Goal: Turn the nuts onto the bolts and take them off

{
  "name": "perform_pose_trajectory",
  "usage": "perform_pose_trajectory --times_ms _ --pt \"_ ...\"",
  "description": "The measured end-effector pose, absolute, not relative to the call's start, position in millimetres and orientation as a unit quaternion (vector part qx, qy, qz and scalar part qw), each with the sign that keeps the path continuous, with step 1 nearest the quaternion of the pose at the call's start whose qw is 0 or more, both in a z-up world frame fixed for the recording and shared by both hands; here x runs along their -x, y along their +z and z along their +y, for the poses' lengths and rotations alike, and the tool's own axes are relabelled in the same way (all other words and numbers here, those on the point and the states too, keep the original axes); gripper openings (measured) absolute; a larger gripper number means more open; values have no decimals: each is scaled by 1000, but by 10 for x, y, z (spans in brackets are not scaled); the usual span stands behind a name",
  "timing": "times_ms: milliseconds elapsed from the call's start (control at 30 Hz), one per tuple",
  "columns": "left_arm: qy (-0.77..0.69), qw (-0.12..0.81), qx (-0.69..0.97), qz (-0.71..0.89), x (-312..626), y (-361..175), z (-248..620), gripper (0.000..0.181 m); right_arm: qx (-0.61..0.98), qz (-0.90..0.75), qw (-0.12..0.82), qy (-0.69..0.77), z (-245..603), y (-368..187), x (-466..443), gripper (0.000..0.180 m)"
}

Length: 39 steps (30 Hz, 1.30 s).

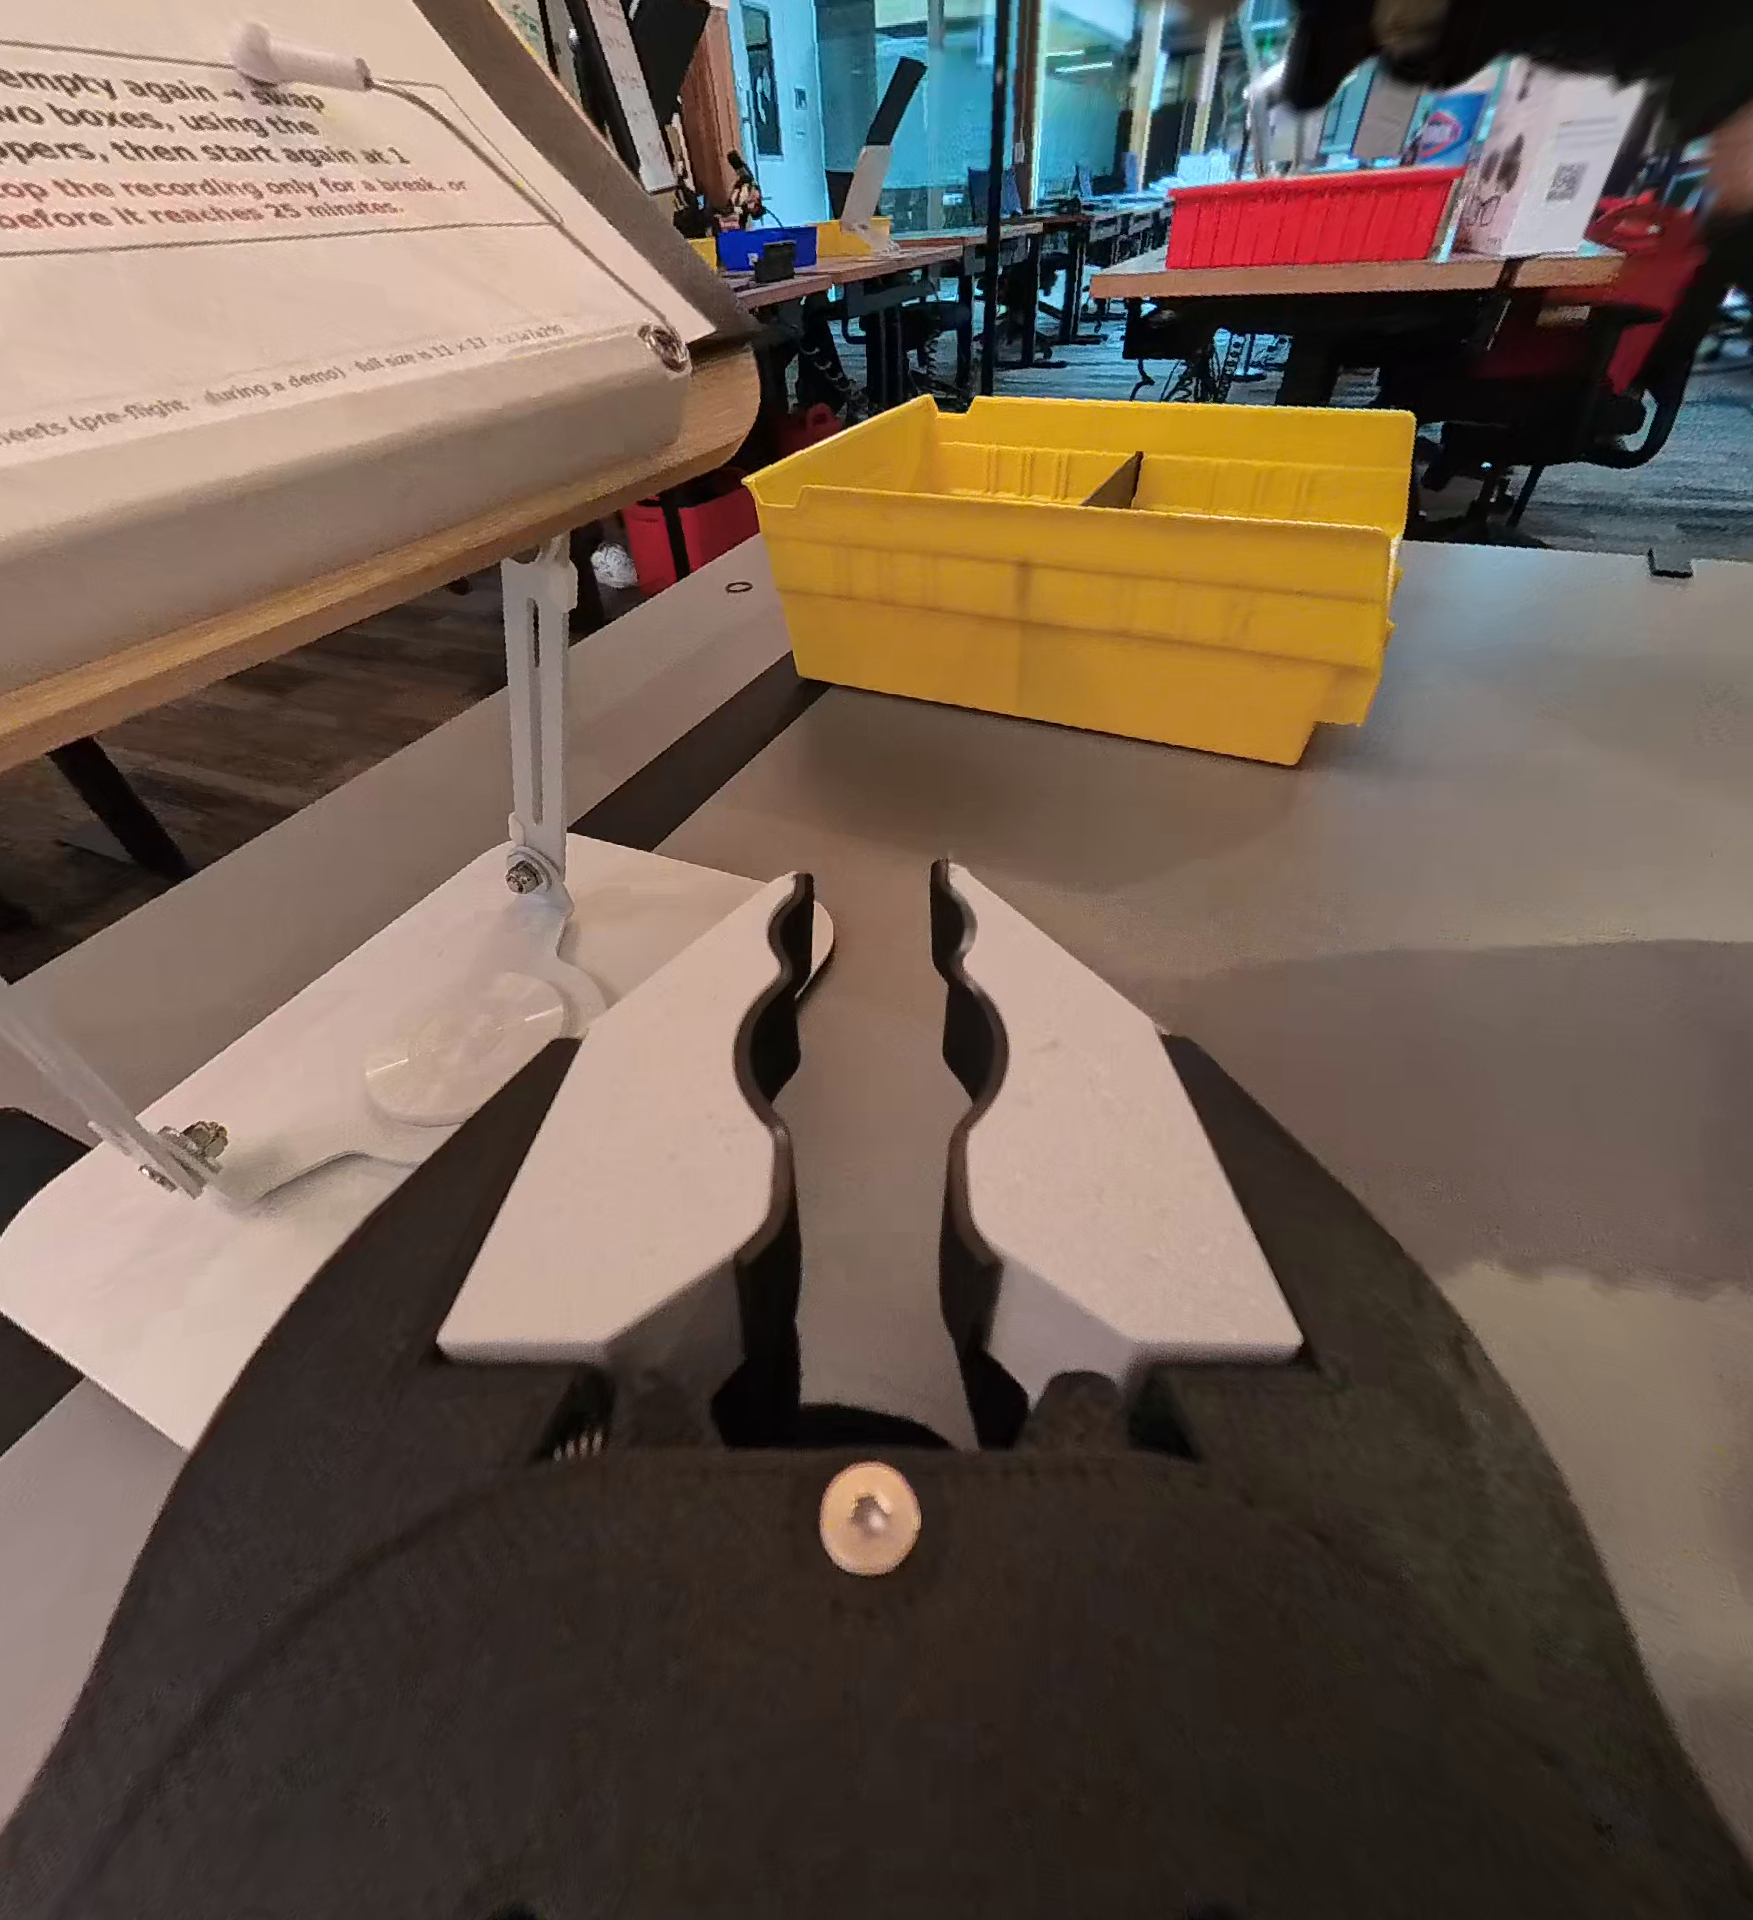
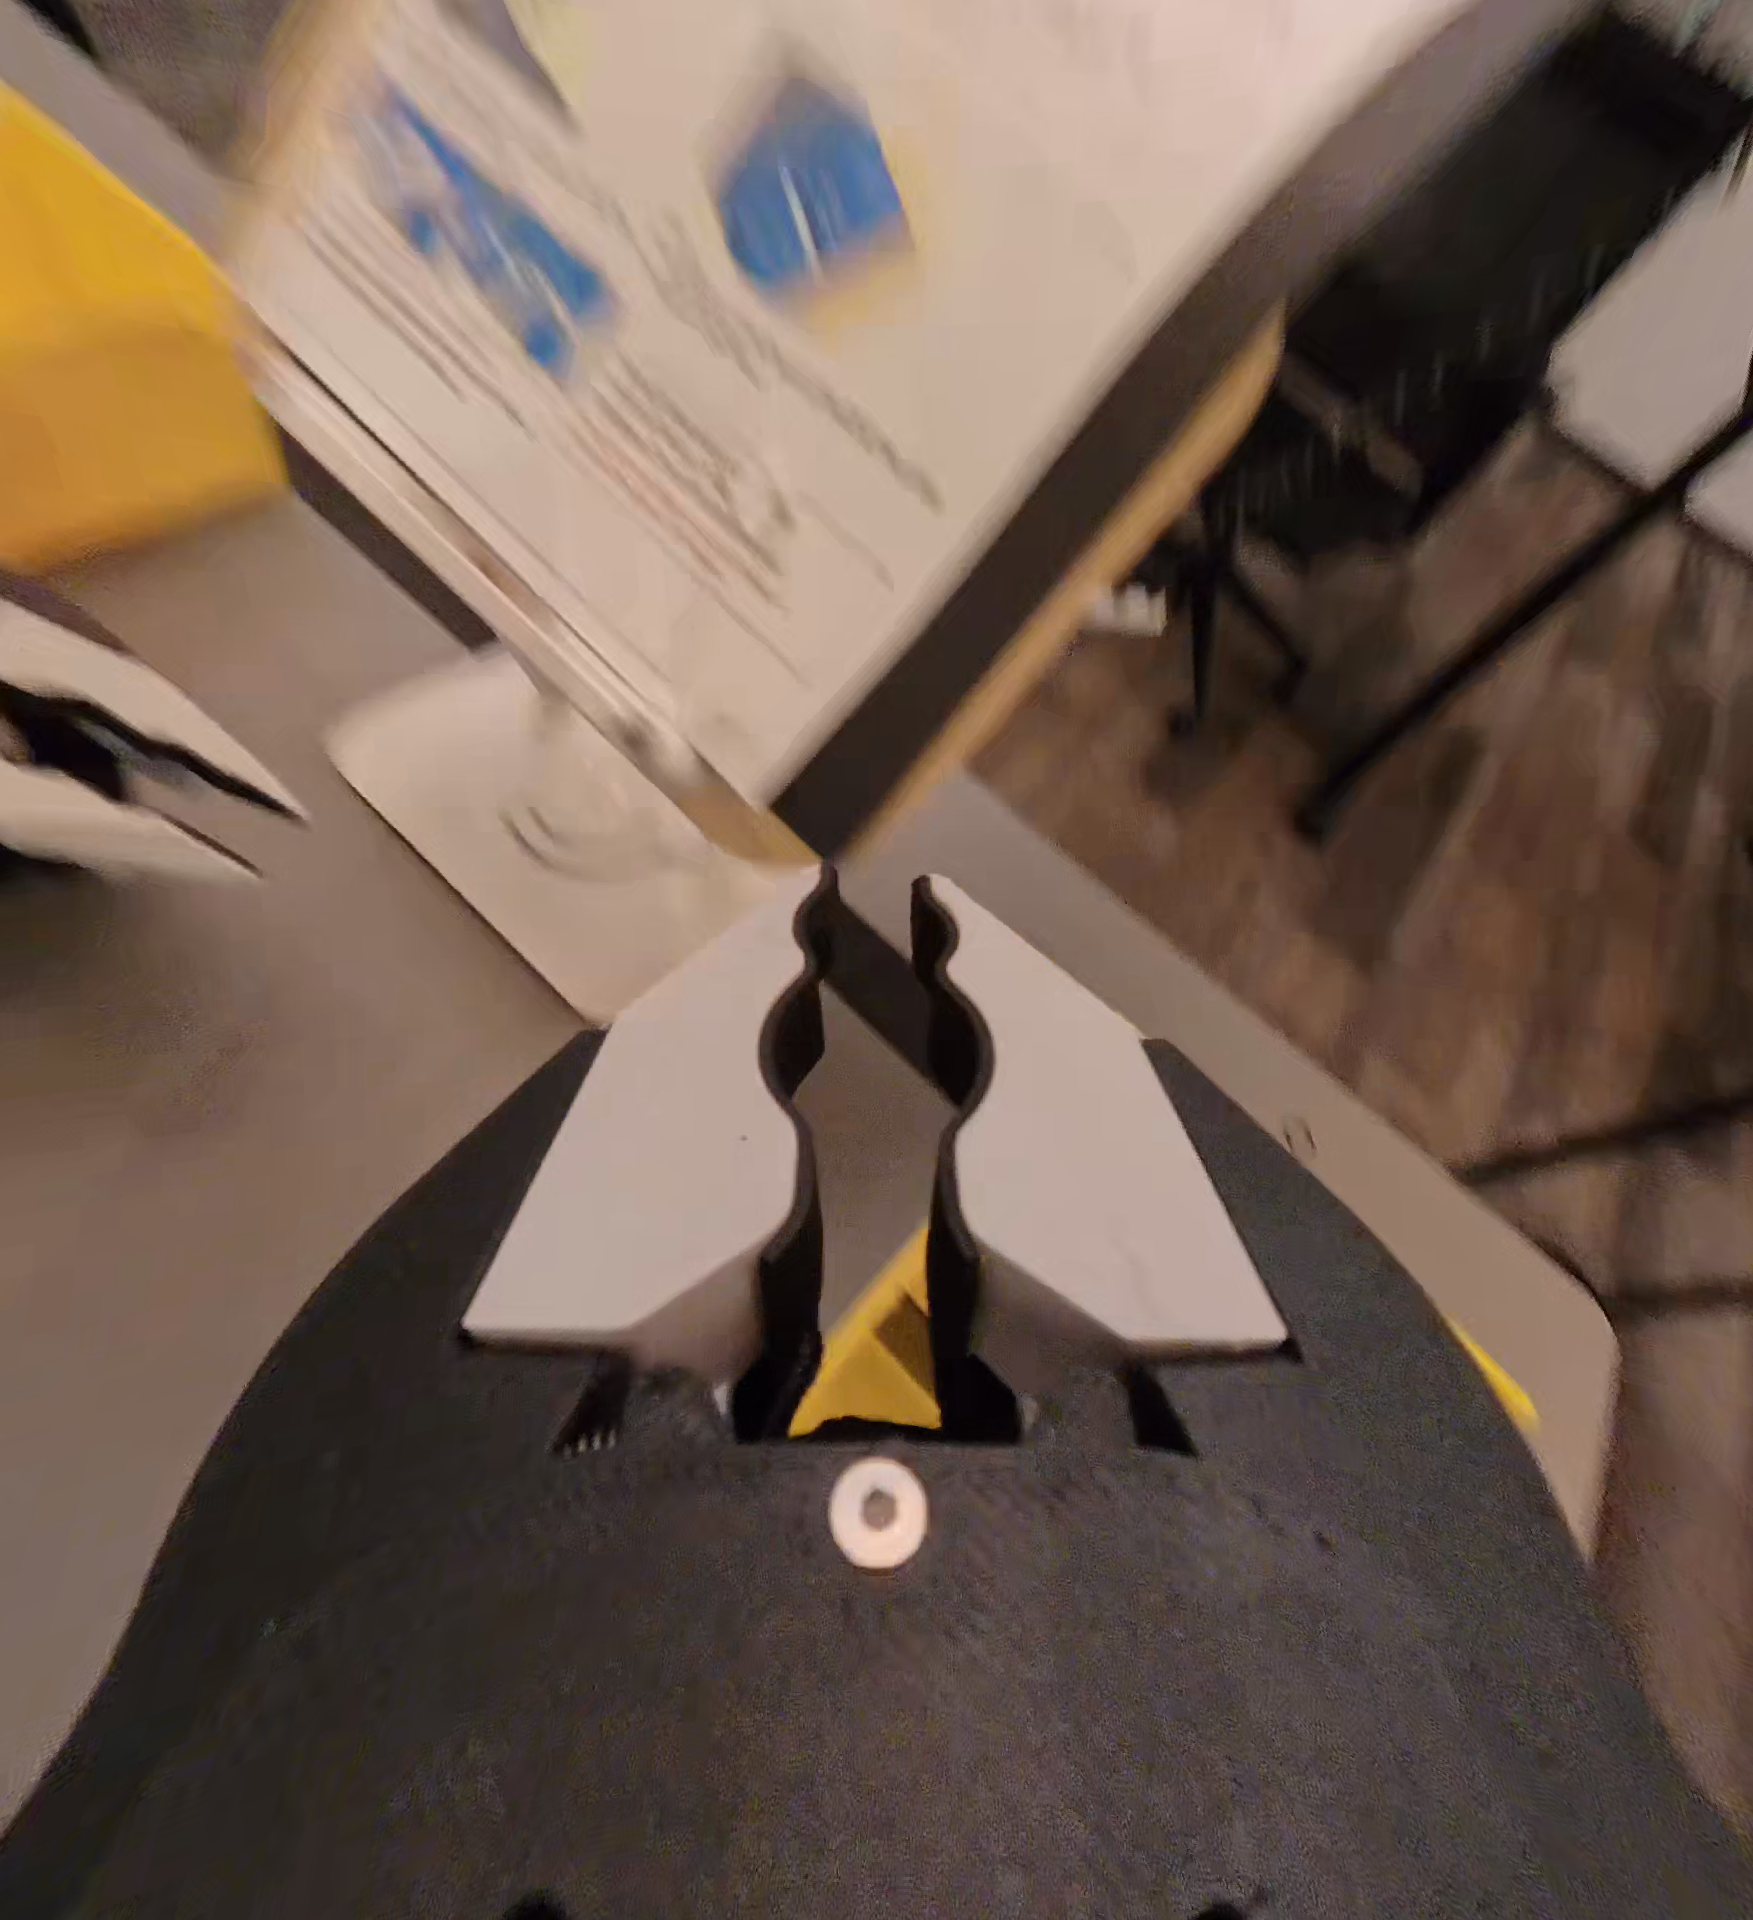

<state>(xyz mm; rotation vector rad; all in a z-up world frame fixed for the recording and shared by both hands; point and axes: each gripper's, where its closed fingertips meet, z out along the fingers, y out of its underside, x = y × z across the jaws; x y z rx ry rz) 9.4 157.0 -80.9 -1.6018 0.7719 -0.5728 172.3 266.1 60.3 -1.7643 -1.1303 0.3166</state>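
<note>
My left tongs (image 1: 872,883) sit low over the grey desk (image 1: 1474,935), narrowly parted, nothing between them. Dead ahead and a little right of their tips stands the yellow bin (image 1: 1080,613), well apart from them, its long side lying across my line of reach, a dark divider (image 1: 1111,480) splitting it into two compartments. I judge the nuts and bolts are in there, but the front wall hides the contents; I see none anywhere. Left of the tongs, close by, is the white foot (image 1: 259,1174) of the stand carrying the instruction sheet (image 1: 228,239).

My right tongs (image 2: 872,883) are also narrowly parted and empty. That view is tilted and badly blurred. A yellow corner (image 2: 872,1361) shows right under the gap near their root; a larger yellow blur (image 2: 51,343) sits far upper left. I can't tell which is the bin seen from the left view. The sheet fills the space ahead. The other tongs (image 2: 103,748) show blurred at far left.

Right arm looks nearer to yellow plastic; the left has the clear, straight run to the bin.
</note>
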Motion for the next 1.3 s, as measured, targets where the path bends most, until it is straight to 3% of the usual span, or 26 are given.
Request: perform_pose_trajectory --times_ms 133,433,633,833,933,1100,1300 --pt "-238 600 689 329 -55 -791 1582 21 637 -463 571 231 2138 1097 -1346 9" --pt "-208 634 671 322 70 -405 1596 27 613 -497 570 228 2037 1090 -1220 9" --pt "-100 636 671 368 439 195 1524 26 606 -503 573 227 2013 1112 -1272 9" --pt "62 574 723 380 1541 701 1331 22 606 -517 564 217 2000 1056 -1292 9" --pt "113 477 789 371 2222 468 1136 21 607 -525 555 219 1996 999 -1264 9" --pt "154 271 884 350 3179 -388 656 25 610 -537 541 216 2016 898 -1209 10" --pt "133 122 934 307 3675 -1256 319 44 614 -555 524 204 2025 770 -1123 10"
